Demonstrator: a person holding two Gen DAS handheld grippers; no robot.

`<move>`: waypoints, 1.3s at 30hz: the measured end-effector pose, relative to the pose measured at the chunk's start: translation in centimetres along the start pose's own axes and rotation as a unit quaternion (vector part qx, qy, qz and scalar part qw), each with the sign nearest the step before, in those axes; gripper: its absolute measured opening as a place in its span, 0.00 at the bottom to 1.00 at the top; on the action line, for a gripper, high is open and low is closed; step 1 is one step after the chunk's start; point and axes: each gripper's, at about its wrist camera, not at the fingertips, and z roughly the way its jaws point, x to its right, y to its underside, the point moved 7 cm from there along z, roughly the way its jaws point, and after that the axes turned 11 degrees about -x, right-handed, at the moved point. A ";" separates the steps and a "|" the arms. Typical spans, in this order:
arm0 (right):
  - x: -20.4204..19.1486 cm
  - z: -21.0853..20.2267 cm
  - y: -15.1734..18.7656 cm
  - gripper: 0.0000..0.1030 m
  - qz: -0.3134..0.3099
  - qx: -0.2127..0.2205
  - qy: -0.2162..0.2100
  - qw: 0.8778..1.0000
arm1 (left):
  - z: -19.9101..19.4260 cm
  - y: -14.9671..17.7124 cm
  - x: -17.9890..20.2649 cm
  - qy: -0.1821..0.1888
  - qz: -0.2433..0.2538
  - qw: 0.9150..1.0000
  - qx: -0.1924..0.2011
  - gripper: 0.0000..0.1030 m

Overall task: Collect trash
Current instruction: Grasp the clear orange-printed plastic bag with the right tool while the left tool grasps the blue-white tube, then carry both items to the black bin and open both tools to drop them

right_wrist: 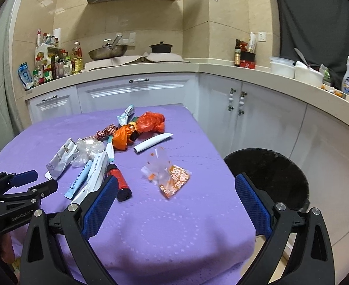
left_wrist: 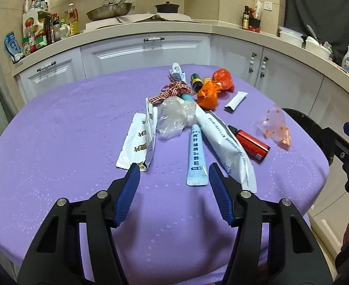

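Trash lies scattered on a purple-covered table (left_wrist: 55, 130). My left gripper (left_wrist: 174, 178) is open over the near side. The end of a light blue tube (left_wrist: 196, 152) lies just inside its right finger, untouched. Beside the tube are a long white pouch (left_wrist: 224, 144), a red cylinder (left_wrist: 250, 142), white sachets (left_wrist: 136, 142) and crumpled clear plastic (left_wrist: 174, 116). My right gripper (right_wrist: 175, 185) stands wide open, empty, in front of a clear bag with orange print (right_wrist: 172, 178). Orange plastic bags (right_wrist: 136, 130) and a white tube (right_wrist: 153, 142) lie farther back.
A round black bin (right_wrist: 269, 178) stands on the floor off the table's right edge. White kitchen cabinets (right_wrist: 136, 95) and a counter with a pan (right_wrist: 107, 52), a pot and bottles run behind and to the right. The left gripper (right_wrist: 35, 181) shows at the left edge.
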 end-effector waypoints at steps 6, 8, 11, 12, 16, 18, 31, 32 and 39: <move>0.0 2.0 -0.8 0.78 -0.006 -0.009 -0.002 1.000 | 1.0 -0.4 0.2 0.004 0.002 1.000 -0.004 0.56; -0.1 3.2 -0.9 0.71 -0.013 -0.020 -0.005 1.000 | 1.5 -0.6 0.3 0.007 0.003 1.000 -0.007 0.56; -0.2 4.5 -0.9 0.63 -0.016 -0.032 -0.010 0.999 | 2.1 -0.8 0.4 0.009 0.006 1.000 -0.011 0.45; -0.3 4.9 -1.0 0.58 -0.017 -0.036 -0.012 0.999 | 2.3 -0.8 0.5 0.009 0.006 1.000 -0.012 0.44; -0.8 6.0 -1.1 0.56 -0.024 -0.043 -0.018 0.999 | 2.8 -0.8 0.7 0.015 0.006 1.000 -0.019 0.38; -1.0 6.3 -1.1 0.52 -0.032 -0.046 -0.019 0.998 | 2.9 -0.8 0.8 0.018 0.004 1.000 -0.018 0.38; -0.8 8.0 0.0 0.18 -0.029 -0.074 -0.043 0.996 | 4.4 -0.9 2.3 0.030 0.020 0.999 -0.030 0.37; -0.7 7.9 0.0 0.18 -0.028 -0.074 -0.043 0.996 | 4.5 -0.9 2.4 0.032 0.020 0.999 -0.031 0.31; 0.0 7.7 0.1 0.17 -0.016 -0.074 -0.047 0.996 | 5.0 -0.9 2.6 0.029 0.026 0.999 -0.026 0.19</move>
